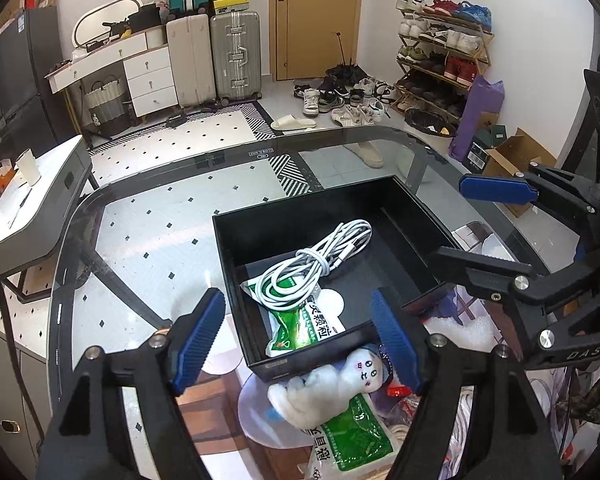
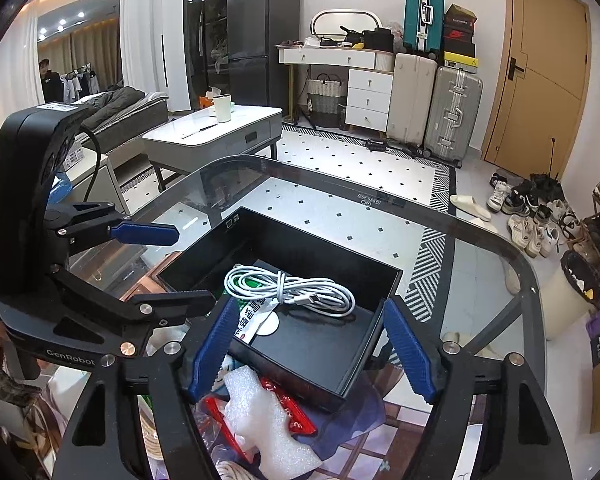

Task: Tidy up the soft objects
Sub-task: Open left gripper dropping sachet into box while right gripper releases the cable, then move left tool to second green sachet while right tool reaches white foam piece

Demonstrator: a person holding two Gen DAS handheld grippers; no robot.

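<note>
A black open box (image 1: pixel 236 240) (image 2: pixel 388 280) stands on the glass table. Inside it lie a coiled white cable (image 1: pixel 320 264) (image 2: pixel 292 286), a green-and-white packet (image 1: pixel 300 328) and a white round pad (image 1: pixel 332 302). My left gripper (image 1: pixel 300 344) is open and empty, above the box's near edge. Below it, outside the box, lie a white plush toy with a face (image 1: pixel 328 384) and another green packet (image 1: pixel 356 436). My right gripper (image 2: pixel 312 348) is open and empty over the box's near corner, with white foam wrap (image 2: pixel 260 420) and a red packet (image 2: pixel 292 412) beneath.
The glass table's rim (image 1: pixel 148 168) curves round the far side. Each gripper shows in the other's view: the right one (image 1: pixel 480 232) at the box's right, the left one (image 2: pixel 164 268) at its left. Suitcases, a shoe rack and a low white table stand on the floor beyond.
</note>
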